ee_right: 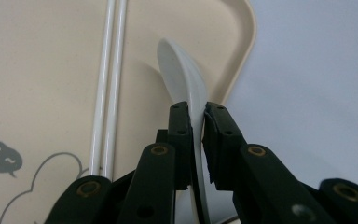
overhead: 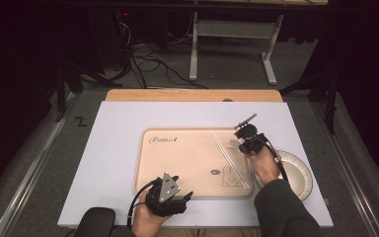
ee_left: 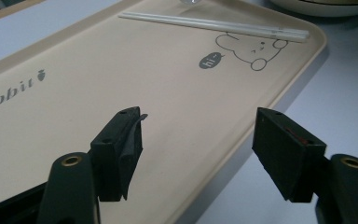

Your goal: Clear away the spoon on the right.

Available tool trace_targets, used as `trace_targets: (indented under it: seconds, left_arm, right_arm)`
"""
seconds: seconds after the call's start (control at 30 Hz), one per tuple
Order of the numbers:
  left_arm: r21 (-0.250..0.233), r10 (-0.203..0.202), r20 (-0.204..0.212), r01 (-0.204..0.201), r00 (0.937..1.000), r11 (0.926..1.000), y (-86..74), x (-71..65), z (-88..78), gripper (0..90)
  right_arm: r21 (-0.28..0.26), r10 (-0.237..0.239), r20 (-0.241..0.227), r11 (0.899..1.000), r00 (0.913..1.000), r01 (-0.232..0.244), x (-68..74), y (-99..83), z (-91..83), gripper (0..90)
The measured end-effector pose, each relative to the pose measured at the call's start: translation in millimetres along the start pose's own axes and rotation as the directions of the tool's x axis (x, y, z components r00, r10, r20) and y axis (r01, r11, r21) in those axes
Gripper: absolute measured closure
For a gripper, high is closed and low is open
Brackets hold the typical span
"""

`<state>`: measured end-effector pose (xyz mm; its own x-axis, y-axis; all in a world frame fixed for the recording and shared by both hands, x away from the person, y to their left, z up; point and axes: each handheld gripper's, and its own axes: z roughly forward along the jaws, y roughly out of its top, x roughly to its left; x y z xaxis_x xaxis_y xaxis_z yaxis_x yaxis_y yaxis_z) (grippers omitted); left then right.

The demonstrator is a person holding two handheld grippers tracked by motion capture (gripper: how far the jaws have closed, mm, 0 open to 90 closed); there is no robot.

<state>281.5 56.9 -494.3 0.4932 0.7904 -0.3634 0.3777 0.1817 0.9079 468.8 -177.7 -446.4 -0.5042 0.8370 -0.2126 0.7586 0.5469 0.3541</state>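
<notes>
A white spoon (ee_right: 186,79) is clamped edge-on between the jaws of my right gripper (ee_right: 196,116), its bowl hanging over the right rim of a beige tray (ee_right: 37,60). In the high view that right gripper (overhead: 240,144) hovers at the tray's right edge, and the spoon's bowl (overhead: 234,143) peeks out beside it. A pair of white chopsticks (overhead: 229,158) lies diagonally on the tray (overhead: 177,163). My left gripper (ee_left: 198,140) is open above the tray's near corner with nothing between its jaws; the high view shows the left gripper (overhead: 170,190) at the tray's front edge.
A white plate (overhead: 296,173) sits on the table right of the tray, partly under my right forearm. The tray carries a rabbit drawing (overhead: 232,177) and the word Rabbit. A wooden strip (overhead: 192,95) borders the far table edge.
</notes>
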Motion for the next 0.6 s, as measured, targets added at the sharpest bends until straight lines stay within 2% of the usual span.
trace_targets:
  seconds: [0.03,0.17,0.23,0.27,0.37,0.43,0.47,0.5,0.6]
  left_arm:
    - [-0.011,-0.012,-0.004,0.012,0.9999,0.9999,-0.2,-0.2,-0.8,33.4]
    - [-0.024,-0.019,-0.026,0.019,0.9995,0.9995,-0.5,1.9,-6.6,33.4]
    - [-0.022,-0.011,-0.037,0.011,0.9993,0.9997,-0.8,3.3,-9.1,33.4]
    - [-0.028,-0.026,-0.039,0.025,0.9989,0.9993,-0.9,2.9,-9.9,33.4]
    - [-0.024,-0.02,-0.049,0.019,0.9986,0.9995,-2.2,2.9,-12.7,33.5]
    - [-0.025,-0.018,-0.055,0.017,0.9983,0.9996,-3.4,2.7,-14.0,33.6]
    - [-0.026,-0.019,-0.059,0.018,0.9981,0.9995,-3.8,2.5,-14.6,33.6]
    - [-0.023,-0.016,-0.061,0.015,0.998,0.9996,-4.1,2.9,-15.6,33.6]
    - [-0.03,-0.018,-0.072,0.016,0.9972,0.9994,-4.3,3.4,-18.1,33.6]
  right_arm:
    - [-0.002,0.0,0.001,1.0,1.0,0.0,0.4,1.2,2.3,82.4]
    - [0.01,0.003,-0.003,1.0,1.0,-0.003,1.1,6.6,10.7,82.2]
    - [0.012,0.003,-0.007,1.0,1.0,-0.003,0.9,8.7,13.7,82.2]
    - [0.016,0.002,-0.008,1.0,1.0,-0.001,0.7,9.6,15.9,82.6]
    - [0.045,0.0,-0.012,0.999,0.9999,0.001,0.6,11.1,24.9,83.1]
    - [0.057,0.021,-0.02,0.998,0.9996,-0.02,1.5,12.2,27.8,83.4]
    - [0.053,0.005,-0.016,0.999,0.9999,-0.004,0.9,13.1,28.9,83.6]
    - [0.053,0.016,-0.018,0.998,0.9997,-0.015,0.7,13.9,29.2,83.7]
    - [0.057,0.01,-0.027,0.998,0.9996,-0.009,0.1,17.8,29.8,83.7]
